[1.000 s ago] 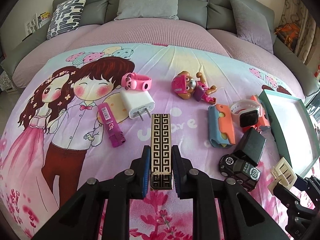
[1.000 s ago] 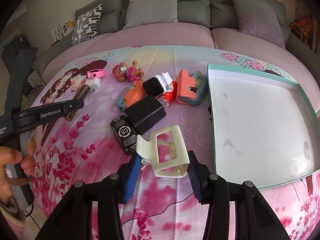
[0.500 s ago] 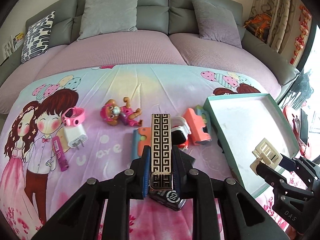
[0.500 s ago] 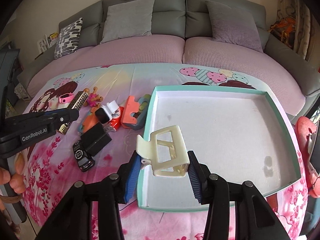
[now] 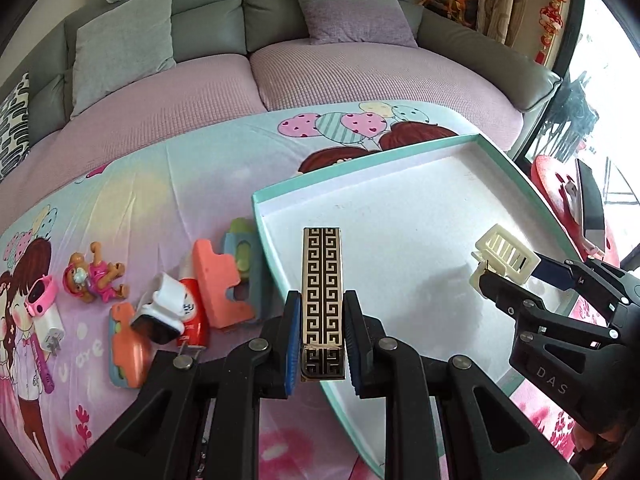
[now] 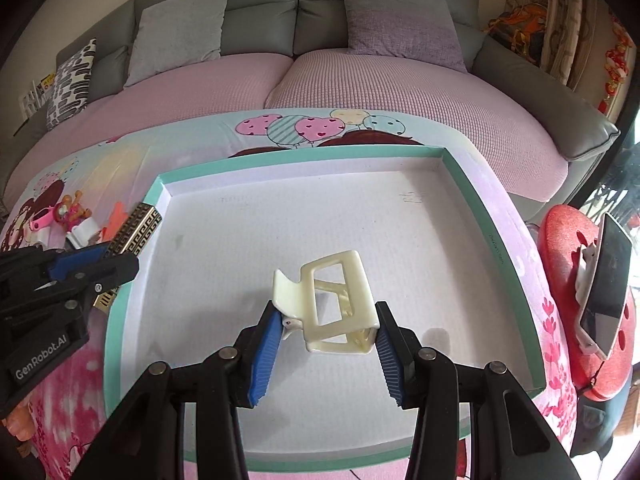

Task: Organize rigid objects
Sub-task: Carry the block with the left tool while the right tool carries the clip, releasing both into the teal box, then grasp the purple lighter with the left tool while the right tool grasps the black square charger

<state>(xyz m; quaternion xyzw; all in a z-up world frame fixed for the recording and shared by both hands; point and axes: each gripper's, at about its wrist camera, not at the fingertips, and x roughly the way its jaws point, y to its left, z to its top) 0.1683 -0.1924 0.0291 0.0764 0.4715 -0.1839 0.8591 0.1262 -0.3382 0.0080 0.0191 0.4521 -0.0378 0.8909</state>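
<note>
Delivery step: the left gripper (image 5: 322, 334) clamps a gold-patterned bar (image 5: 322, 280) at the tray (image 6: 496, 240)'s left edge; the right gripper (image 6: 324, 344), part open, grips a cream hair claw (image 6: 336, 304) above the tray's middle; next, lower and release both.

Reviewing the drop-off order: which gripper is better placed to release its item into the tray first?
Right. The right gripper holds the cream hair clip over the tray middle; the left gripper's patterned lighter sits at its edge.

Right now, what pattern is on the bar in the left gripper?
A gold-and-black Greek-key maze pattern covers the bar; it shows best in the left wrist view.
</note>
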